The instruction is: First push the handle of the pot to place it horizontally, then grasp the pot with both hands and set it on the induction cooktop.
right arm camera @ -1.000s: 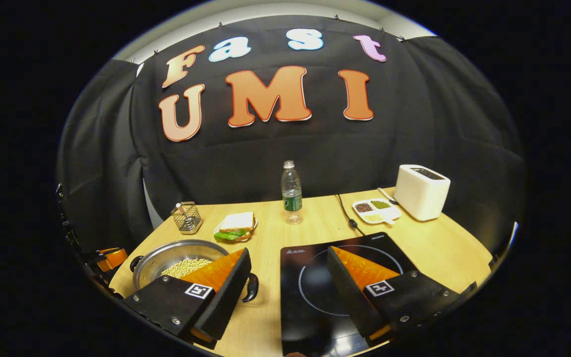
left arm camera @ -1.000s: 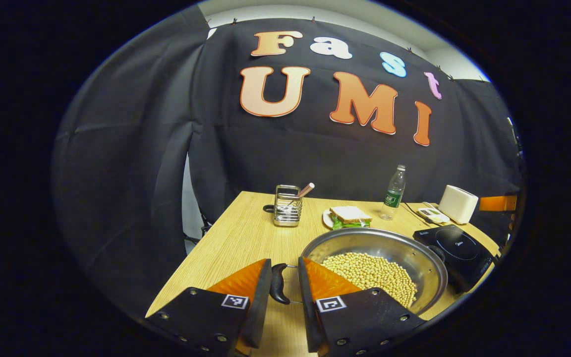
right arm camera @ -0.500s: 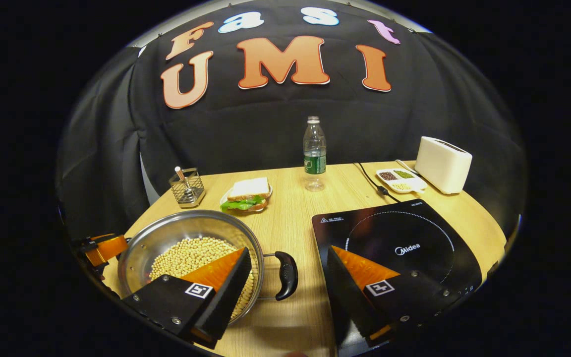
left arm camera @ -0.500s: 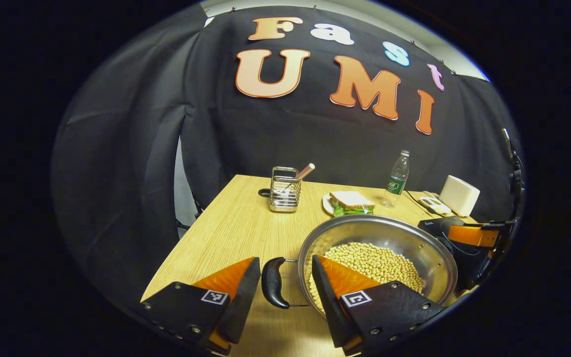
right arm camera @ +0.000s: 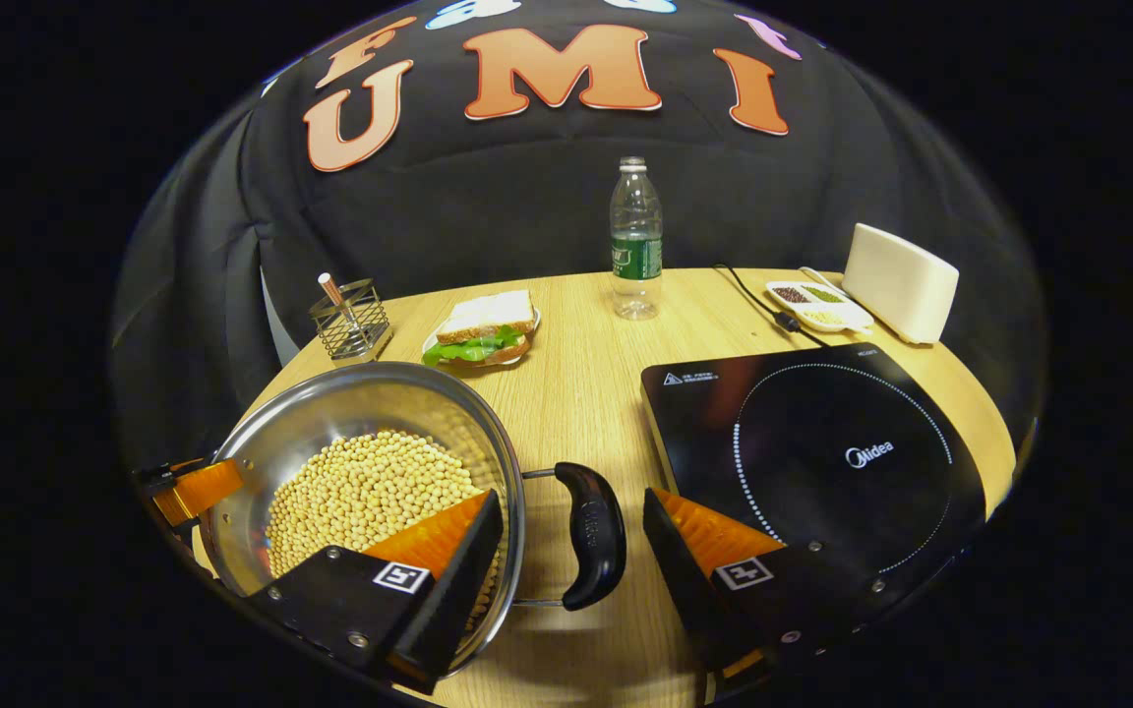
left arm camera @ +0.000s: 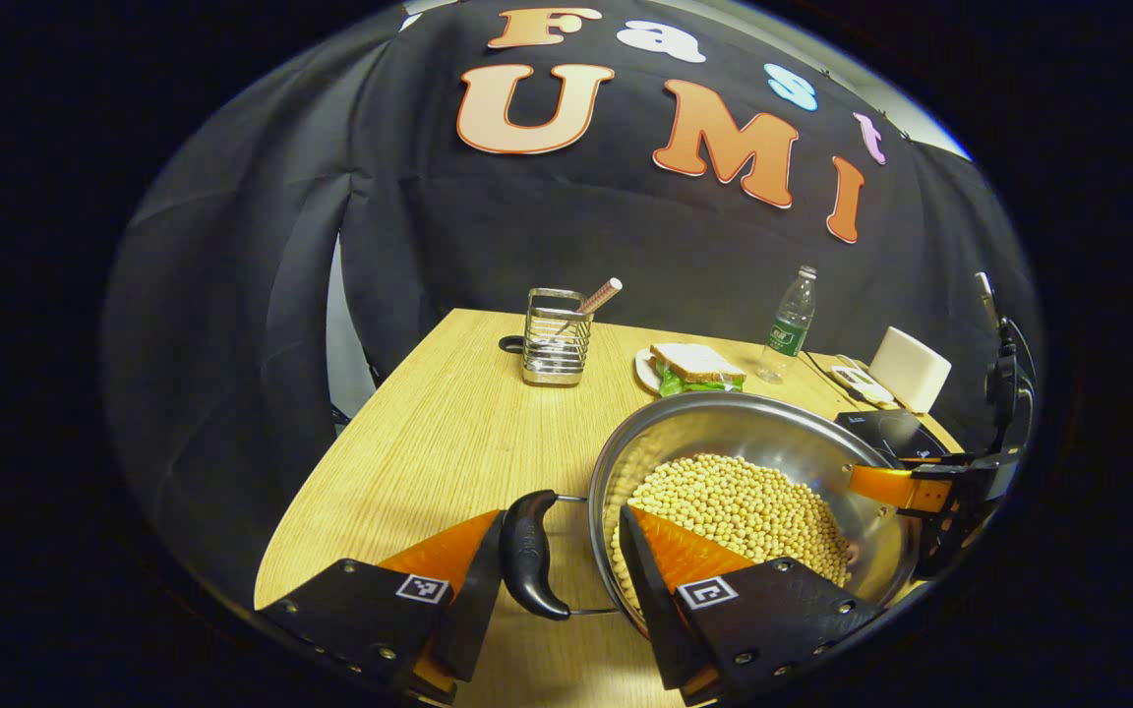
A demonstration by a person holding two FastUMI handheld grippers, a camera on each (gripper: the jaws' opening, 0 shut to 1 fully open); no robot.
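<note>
— What do we have closest to us?

— In the left gripper view, our left tongs stand wide and hold nothing. The outer finger lies against the pot's black left handle, and the inner finger reaches over the rim above the soybeans. Each finger block carries a square black-and-white tag.

— And the other side?

— In the right gripper view, our right tongs are just as wide and also empty. The right handle sticks out level between the fingers. One finger sits over the beans, and the other lies over the near corner of the induction cooktop.

— So where do we place the pot?

— The steel pot sits on the wooden tabletop just beside the cooktop, not on it. In each view we see the opposite tongs at the pot's far rim.

— Any writing for us to note?

— The cooktop has a white brand mark inside its dotted ring and a warning triangle with small print at one corner. The bottle wears a green label. We cannot read the small print.

— Farther back?

— A sandwich sits on a plate, and a wire holder has a stick leaning in it. The bottle stands upright. A black cord runs past a divided dish that lies next to a white toaster.
</note>
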